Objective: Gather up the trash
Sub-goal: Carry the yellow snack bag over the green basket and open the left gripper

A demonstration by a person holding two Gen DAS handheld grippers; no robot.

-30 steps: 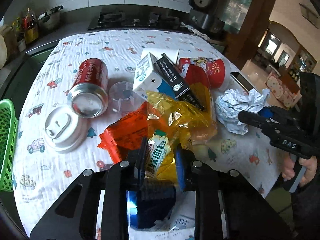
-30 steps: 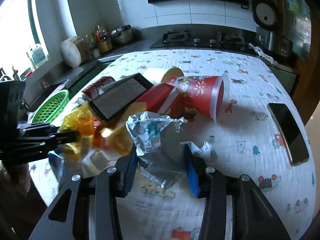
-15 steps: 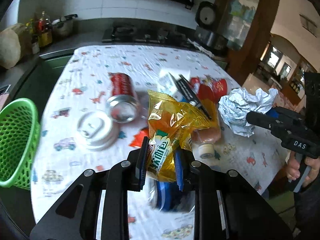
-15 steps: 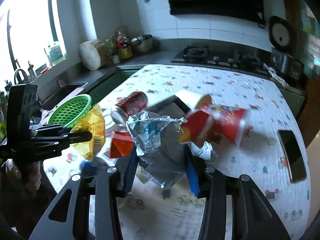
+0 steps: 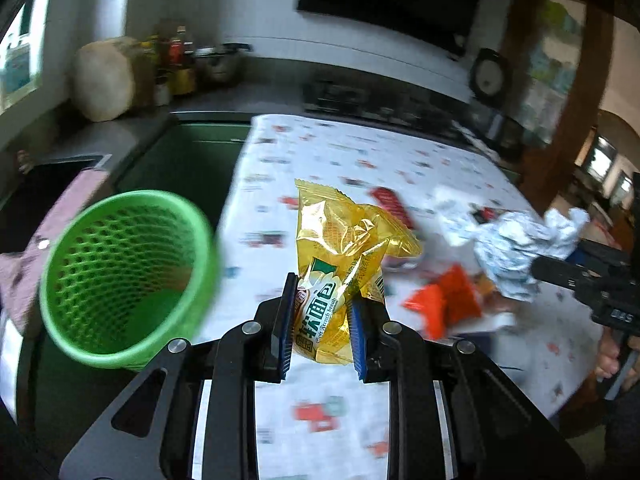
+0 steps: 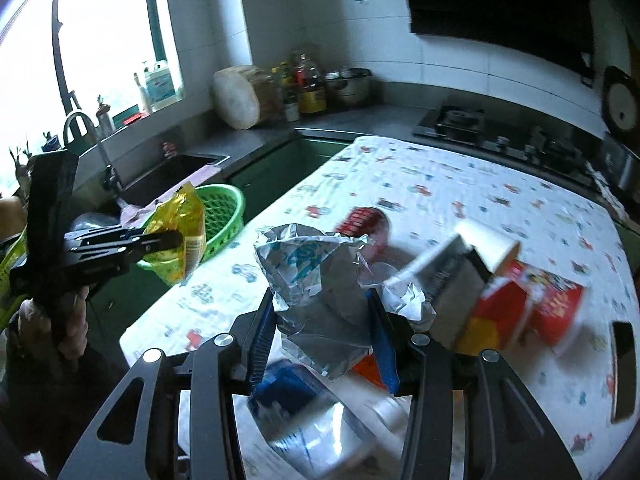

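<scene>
Left gripper (image 5: 322, 316) clamps a crinkled yellow bread wrapper (image 5: 340, 264); green mesh basket (image 5: 120, 276) at 9 o'clock. Right gripper (image 6: 324, 340) pinches crumpled foil wrapper (image 6: 316, 280).

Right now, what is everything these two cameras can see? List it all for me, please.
yellow snack wrapper: one, yellow, clamped in the left gripper, above the table edge
crumpled foil wrapper: one, silver with blue print, clamped in the right gripper
green basket: one, green mesh, off the table's left edge
table: one, white cloth with cartoon print
red can: one, lying on the table
red paper cup: one, on its side, right of the pile
orange wrapper: one, on the table
phone: one, dark, at the table's right edge
left gripper: black, blue pads, shut on the wrapper
right gripper: black, blue pads, shut on the foil
</scene>
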